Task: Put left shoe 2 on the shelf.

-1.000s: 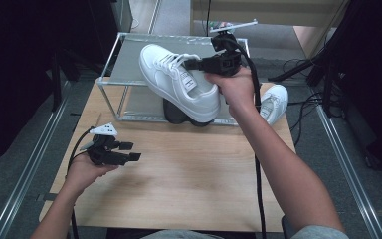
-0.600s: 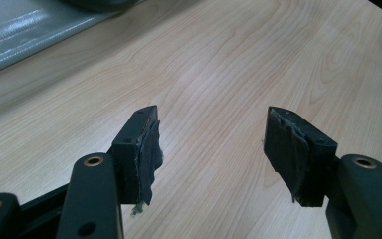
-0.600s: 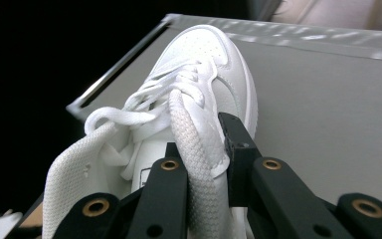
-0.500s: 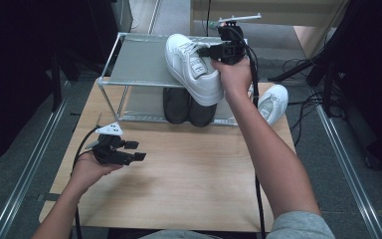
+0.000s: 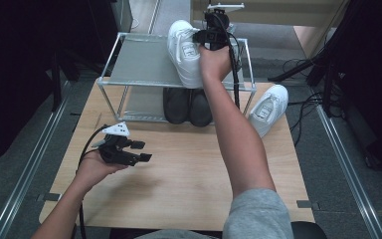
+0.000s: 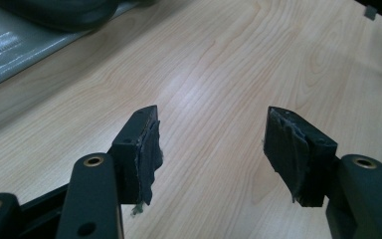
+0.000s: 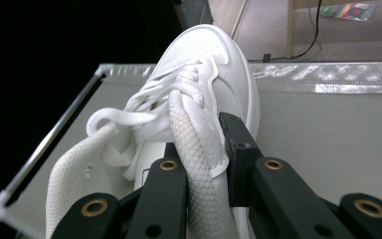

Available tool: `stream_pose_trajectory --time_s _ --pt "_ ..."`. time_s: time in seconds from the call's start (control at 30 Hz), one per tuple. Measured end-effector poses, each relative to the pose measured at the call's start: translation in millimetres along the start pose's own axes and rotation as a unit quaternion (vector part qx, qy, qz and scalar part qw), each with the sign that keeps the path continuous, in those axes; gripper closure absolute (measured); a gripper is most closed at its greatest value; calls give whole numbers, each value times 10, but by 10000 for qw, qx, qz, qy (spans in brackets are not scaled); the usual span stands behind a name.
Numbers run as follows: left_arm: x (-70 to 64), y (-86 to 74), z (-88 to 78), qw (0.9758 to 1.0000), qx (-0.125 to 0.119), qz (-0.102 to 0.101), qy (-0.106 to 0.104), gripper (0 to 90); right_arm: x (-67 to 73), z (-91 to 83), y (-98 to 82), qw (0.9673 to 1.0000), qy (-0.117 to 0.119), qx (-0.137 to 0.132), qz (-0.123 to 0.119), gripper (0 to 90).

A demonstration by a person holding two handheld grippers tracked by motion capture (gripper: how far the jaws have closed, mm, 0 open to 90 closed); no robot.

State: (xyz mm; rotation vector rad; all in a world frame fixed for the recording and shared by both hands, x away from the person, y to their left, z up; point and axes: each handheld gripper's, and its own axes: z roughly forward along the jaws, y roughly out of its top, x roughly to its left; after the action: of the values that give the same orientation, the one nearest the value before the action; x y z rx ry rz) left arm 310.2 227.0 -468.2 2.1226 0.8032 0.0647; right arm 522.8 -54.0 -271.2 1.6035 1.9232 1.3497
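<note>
Since the earlier frame the right gripper has carried the white shoe from the rack's front edge to its far right corner. Its jaws clamp the shoe's tongue. Black shoes occupy the lower shelf. The left gripper hovers near the bench's left edge, jaws apart, empty.

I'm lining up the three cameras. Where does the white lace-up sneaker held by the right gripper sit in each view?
High view: white lace-up sneaker at top centre, over the grey metal rack's top shelf, held by the right gripper.
Left gripper view: not in it; bare wooden table.
Right gripper view: sneaker centre, its collar between the fingers.
Shared landmark: the rack shelf.
</note>
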Motion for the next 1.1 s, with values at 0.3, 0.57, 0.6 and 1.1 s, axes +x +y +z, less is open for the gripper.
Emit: stream_pose_trajectory --time_s 0.3,0.57,0.6,1.1 --pt "26 44 11 9999 -45 27 -103 396 171 315 14 9991 -264 -39 335 817" --pt "58 78 34 9999 -44 43 -138 398 271 559 -73 9971 -371 -175 645 807" --pt "58 90 45 9998 -25 61 -163 398 298 615 -87 9971 -387 -92 644 805" --pt "62 94 66 9999 51 68 -143 399 228 641 -88 9988 -214 92 437 718"
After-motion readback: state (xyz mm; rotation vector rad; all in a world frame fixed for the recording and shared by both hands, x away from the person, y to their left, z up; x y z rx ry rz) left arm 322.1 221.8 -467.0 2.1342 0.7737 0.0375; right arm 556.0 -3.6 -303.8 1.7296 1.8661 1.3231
